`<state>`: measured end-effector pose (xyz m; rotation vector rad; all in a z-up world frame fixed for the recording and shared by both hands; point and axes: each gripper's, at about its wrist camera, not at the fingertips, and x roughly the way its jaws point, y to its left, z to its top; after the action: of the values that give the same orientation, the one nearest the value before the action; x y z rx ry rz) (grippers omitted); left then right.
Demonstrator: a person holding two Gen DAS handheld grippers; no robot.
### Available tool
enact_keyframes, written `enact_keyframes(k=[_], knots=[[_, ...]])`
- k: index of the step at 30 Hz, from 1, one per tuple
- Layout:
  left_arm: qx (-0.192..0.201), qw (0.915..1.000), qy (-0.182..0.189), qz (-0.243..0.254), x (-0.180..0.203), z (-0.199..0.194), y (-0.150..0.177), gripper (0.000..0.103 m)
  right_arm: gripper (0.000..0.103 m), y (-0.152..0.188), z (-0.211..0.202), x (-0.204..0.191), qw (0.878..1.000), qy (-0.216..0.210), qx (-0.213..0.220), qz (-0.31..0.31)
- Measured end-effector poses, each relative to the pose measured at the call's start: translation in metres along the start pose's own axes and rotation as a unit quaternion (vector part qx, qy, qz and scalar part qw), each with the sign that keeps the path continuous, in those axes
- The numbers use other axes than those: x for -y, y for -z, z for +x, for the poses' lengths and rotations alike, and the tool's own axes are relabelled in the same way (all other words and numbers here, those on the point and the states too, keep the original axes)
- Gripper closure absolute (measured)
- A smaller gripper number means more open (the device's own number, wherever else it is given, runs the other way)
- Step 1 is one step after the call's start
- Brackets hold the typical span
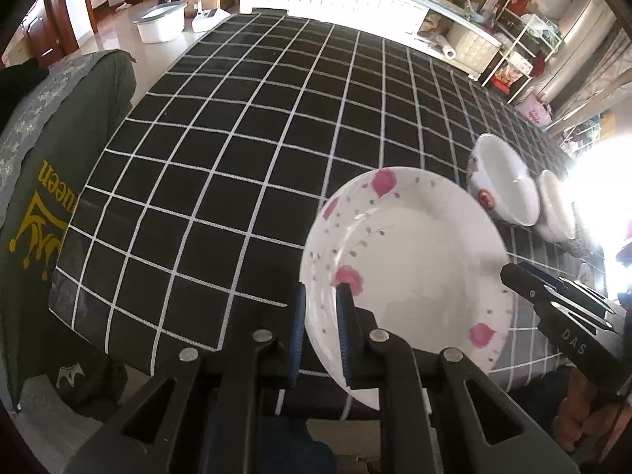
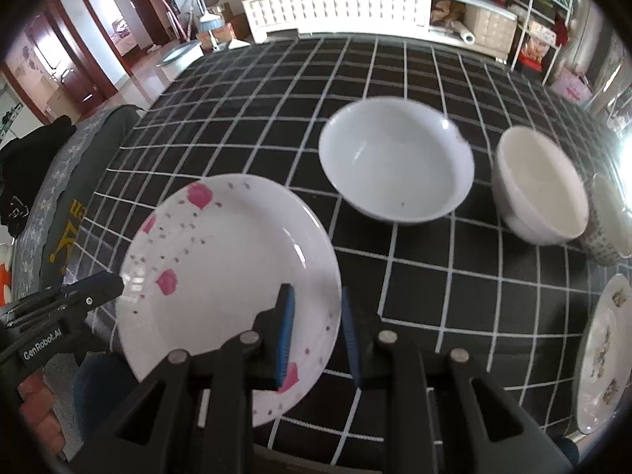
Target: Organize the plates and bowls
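Left tool pinches the near-left rim of the pink-flowered plate, holding it tilted above the checked desk at about seven o'clock from the two white bowls, while the right tool hangs above the plate's right edge with its jaws apart, gripping nothing. To do this well, I would keep the pinch firm, level the plate, and lower it clear of the bowls. The smaller patterned plate lies at four o'clock from them.

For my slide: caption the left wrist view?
Left gripper clamps pink-flowered white plate above black checked tablecloth.
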<state>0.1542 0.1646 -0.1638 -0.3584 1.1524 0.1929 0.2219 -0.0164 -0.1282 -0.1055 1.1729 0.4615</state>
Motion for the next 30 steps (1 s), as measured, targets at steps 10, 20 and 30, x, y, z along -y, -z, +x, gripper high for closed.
enact_keyframes(k=[10, 20, 30], knots=[[0.046, 0.9979, 0.028, 0.038, 0.038, -0.058, 0.014, 0.09, 0.074, 0.013, -0.061, -0.003, 0.999, -0.011, 0.049, -0.013], [0.071, 0.9922, 0.053, 0.088, 0.085, -0.094, 0.036, 0.089, 0.074, 0.031, -0.114, 0.008, 0.995, 0.006, 0.095, 0.008], [0.091, 0.9853, 0.063, 0.13, 0.131, -0.116, 0.046, 0.086, 0.074, 0.043, -0.15, 0.041, 0.991, 0.047, 0.122, 0.026]])
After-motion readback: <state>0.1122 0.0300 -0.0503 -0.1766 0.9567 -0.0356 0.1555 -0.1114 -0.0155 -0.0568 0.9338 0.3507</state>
